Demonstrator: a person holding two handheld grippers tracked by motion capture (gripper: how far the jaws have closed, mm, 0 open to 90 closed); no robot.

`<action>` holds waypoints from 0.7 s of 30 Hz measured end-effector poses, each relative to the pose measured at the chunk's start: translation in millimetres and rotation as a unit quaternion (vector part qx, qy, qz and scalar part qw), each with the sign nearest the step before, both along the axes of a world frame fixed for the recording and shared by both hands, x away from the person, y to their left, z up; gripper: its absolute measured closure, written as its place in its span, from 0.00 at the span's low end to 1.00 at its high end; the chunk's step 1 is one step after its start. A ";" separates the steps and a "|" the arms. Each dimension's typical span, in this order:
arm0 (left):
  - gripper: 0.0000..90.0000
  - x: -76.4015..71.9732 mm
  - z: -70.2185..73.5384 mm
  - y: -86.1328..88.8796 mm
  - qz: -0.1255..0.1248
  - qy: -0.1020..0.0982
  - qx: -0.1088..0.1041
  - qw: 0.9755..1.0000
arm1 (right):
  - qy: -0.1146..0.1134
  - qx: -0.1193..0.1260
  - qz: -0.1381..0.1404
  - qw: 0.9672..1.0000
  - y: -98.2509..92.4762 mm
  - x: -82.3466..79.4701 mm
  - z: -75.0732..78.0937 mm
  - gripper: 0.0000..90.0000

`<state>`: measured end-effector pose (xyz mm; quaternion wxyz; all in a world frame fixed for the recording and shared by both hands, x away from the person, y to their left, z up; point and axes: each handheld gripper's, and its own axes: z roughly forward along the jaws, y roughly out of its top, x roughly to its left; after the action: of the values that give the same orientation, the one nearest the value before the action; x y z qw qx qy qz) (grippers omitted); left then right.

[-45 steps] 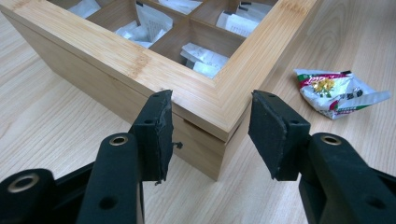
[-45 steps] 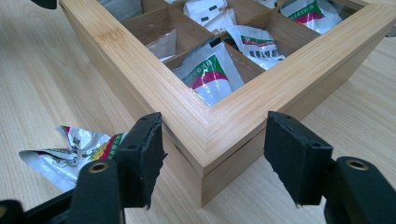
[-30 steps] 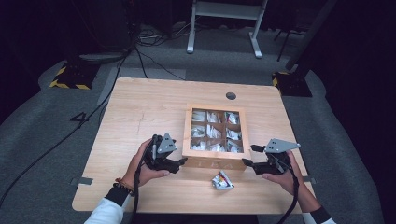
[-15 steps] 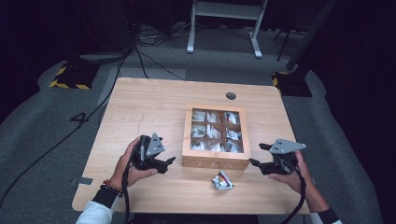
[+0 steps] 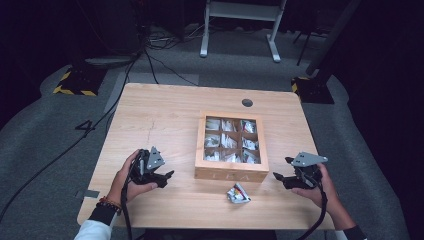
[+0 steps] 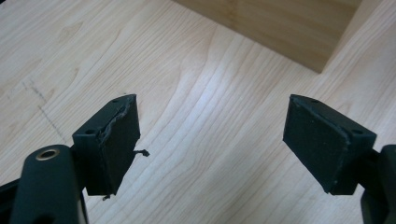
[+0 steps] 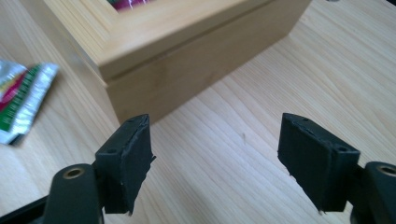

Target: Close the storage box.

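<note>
Since the earlier frames, both grippers have been drawn away from the wooden tea box [image 5: 231,145]: the left gripper [image 5: 167,176] has been shifted out to the left and toward the person's edge of the table, and the right gripper [image 5: 280,179] has been moved out to the right, so that a strip of bare tabletop is now seen between each gripper and the box. The jaws of the right gripper have just been opening, and nothing is held between them; in the right gripper view they are spread wide over bare wood, with a front corner of the box just beyond them. The jaws of the left gripper are likewise parted, with nothing but table grain between them in the left gripper view and a box corner at the upper right.

The box is set on the wooden table [image 5: 160,115], right of centre, with its windowed lid shut; through the pane, compartments filled with tea sachets can be made out. A single foil tea packet [image 5: 238,193] is left lying on the table just in front of the box, between the two grippers and apart from both. The same packet [image 7: 21,100] is seen at the left edge of the right gripper view, beside the box.
</note>
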<state>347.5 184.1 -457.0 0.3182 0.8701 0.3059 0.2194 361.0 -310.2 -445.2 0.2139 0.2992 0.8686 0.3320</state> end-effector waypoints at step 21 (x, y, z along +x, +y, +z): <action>0.21 -6.2 -20.8 24.3 0.024 0.021 0.009 0.999 | 0.019 0.023 -0.046 0.999 -37.6 -2.9 -27.5 0.28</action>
<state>341.3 208.4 -477.7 0.2987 0.8697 0.3310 0.2116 358.1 -347.8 -472.7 0.2052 0.3496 0.8502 0.3359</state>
